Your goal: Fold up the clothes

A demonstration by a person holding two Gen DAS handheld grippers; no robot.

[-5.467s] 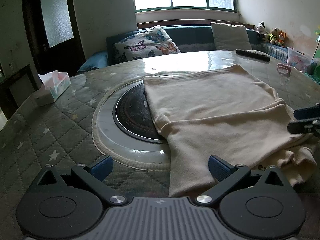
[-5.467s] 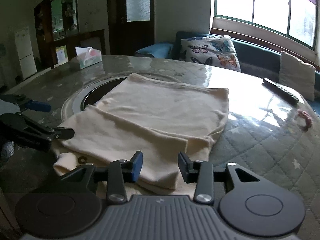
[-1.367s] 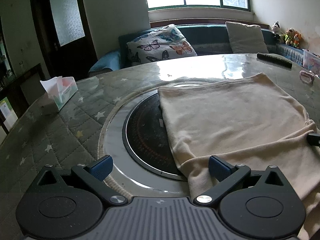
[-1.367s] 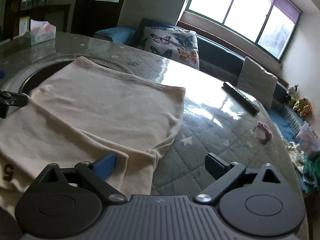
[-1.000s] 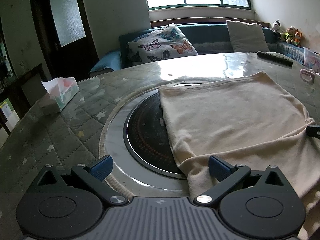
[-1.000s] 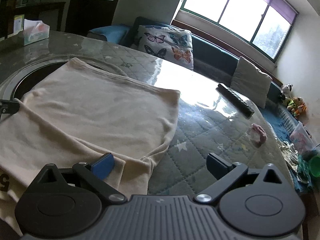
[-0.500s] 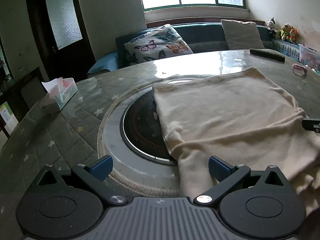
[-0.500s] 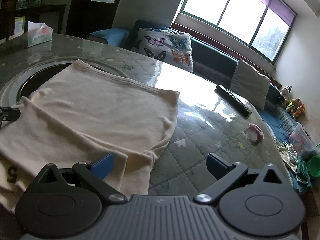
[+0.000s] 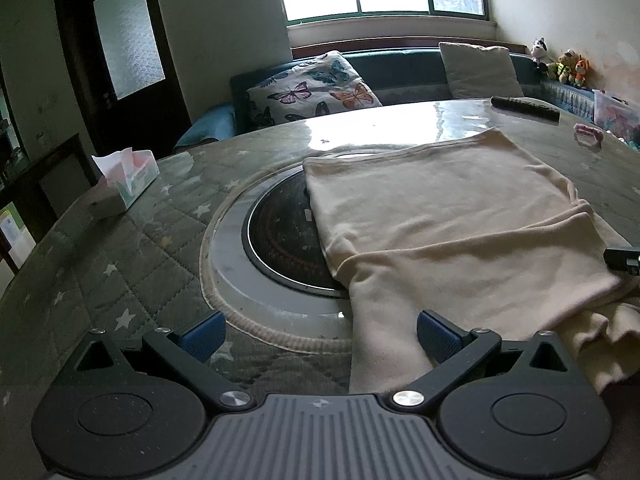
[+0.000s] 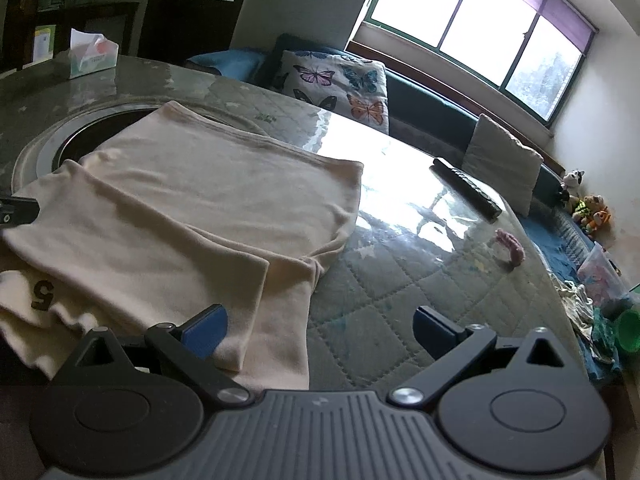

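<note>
A cream garment (image 9: 448, 216) lies partly folded on the round table, its near part doubled over in layers; a dark "5" shows on its lower layer (image 10: 42, 293). My left gripper (image 9: 320, 334) is open just above the garment's near left edge, which runs between its blue pads. My right gripper (image 10: 320, 326) is open over the garment's near right corner (image 10: 276, 320), with cloth by its left pad. Each gripper's tip pokes into the other view's edge (image 9: 624, 258) (image 10: 16, 210).
A dark round inset (image 9: 280, 240) sits in the table's middle, half under the garment. A tissue box (image 9: 124, 184) stands at far left. A remote (image 10: 466, 192) and a pink item (image 10: 510, 250) lie far right. A sofa with cushions (image 9: 316, 88) runs behind.
Both grippers have pulled back toward the near table edge and stayed open. The right gripper opened wide since 5.5 s ago. The garment's folded layers lie lower and flatter.
</note>
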